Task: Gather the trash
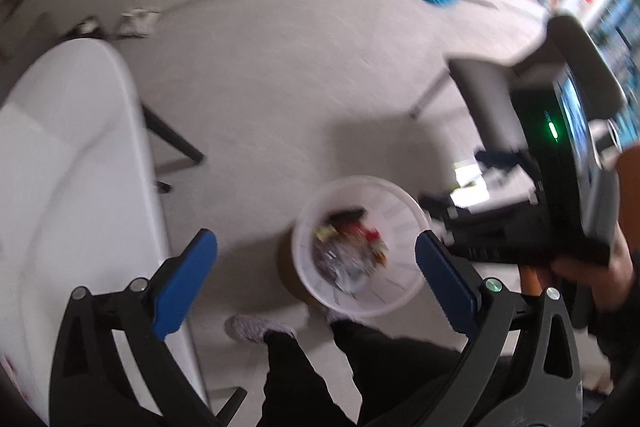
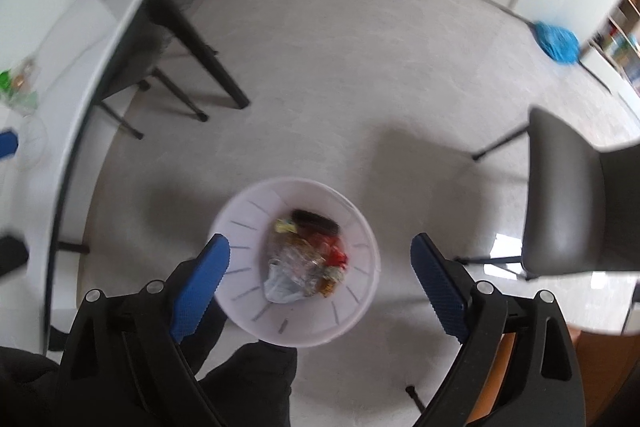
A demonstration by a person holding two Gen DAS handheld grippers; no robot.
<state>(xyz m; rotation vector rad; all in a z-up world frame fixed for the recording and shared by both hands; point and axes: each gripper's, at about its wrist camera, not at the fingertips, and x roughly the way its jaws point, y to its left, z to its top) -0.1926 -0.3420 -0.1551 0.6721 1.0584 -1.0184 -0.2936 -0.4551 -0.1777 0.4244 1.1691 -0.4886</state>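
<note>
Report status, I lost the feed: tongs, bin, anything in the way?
Left tongs open, empty. Right tongs open, empty. White bin below, trash inside. Nothing blocking.

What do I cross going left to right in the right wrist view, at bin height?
White table → left blue pad of the open right claw → white bin with trash inside → right blue pad → dark chair.
</note>
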